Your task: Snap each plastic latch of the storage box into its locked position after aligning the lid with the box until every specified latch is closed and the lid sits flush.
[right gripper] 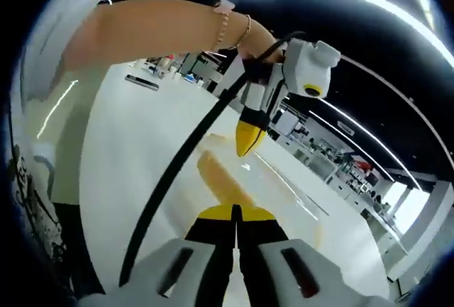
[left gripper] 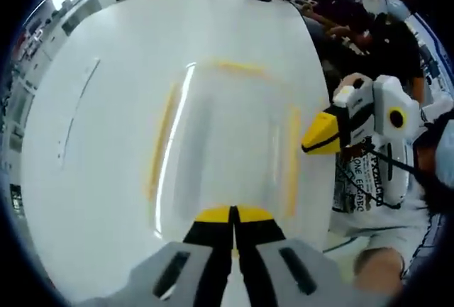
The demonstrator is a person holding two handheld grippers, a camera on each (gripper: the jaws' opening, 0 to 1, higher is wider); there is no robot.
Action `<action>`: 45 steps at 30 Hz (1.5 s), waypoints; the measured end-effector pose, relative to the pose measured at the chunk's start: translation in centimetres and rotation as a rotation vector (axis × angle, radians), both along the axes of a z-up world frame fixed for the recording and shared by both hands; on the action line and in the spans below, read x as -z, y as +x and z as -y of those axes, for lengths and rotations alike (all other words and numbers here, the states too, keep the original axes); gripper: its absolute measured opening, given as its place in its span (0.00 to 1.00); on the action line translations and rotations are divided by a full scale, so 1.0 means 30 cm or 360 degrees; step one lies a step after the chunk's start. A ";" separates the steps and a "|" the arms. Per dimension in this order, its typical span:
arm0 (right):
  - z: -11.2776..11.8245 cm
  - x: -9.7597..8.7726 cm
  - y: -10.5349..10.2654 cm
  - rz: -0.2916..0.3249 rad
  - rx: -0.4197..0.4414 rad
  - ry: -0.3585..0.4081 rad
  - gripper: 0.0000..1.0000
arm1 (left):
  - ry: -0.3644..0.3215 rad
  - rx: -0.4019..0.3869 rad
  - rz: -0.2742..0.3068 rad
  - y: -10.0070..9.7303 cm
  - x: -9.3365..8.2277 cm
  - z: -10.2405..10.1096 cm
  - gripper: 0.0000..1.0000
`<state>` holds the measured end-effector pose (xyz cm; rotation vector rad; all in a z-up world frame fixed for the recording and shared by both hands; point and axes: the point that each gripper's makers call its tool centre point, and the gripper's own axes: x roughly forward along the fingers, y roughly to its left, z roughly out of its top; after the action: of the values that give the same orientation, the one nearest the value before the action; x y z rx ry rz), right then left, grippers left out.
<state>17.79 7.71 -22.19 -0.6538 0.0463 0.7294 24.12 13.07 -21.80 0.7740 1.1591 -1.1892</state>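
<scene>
Both claws pinched shut, holding nothing: left gripper (left gripper: pixel 233 216) and right gripper (right gripper: pixel 234 215) hovering by the clear storage box (left gripper: pixel 227 137) on the white table (left gripper: pixel 92 108). Too blurry to judge latches; risky if lid sits skewed, could pop back.

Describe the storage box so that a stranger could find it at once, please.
Look at the large white table. The storage box lies on it, ahead of the left gripper. It is clear plastic with yellow edge strips, unlike the plain white table around it.
</scene>
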 end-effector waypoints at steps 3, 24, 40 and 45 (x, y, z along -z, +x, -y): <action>0.010 0.000 0.014 0.0067 0.0067 -0.0029 0.00 | -0.0001 -0.0002 0.0003 -0.001 0.000 0.000 0.00; 0.040 -0.010 0.030 0.0252 0.0246 -0.0150 0.00 | 0.0037 0.0002 -0.0051 0.010 0.004 0.016 0.00; 0.074 -0.052 0.046 0.0316 0.0312 -0.0171 0.00 | 0.0089 -0.0027 -0.0074 0.017 0.006 0.018 0.00; 0.084 -0.055 0.047 0.0344 0.0348 -0.0216 0.00 | 0.0096 -0.0063 -0.0076 0.017 0.006 0.016 0.00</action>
<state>19.19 5.18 -20.54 -0.8400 -0.0316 0.4447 24.62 12.59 -21.99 0.7680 1.2492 -1.1499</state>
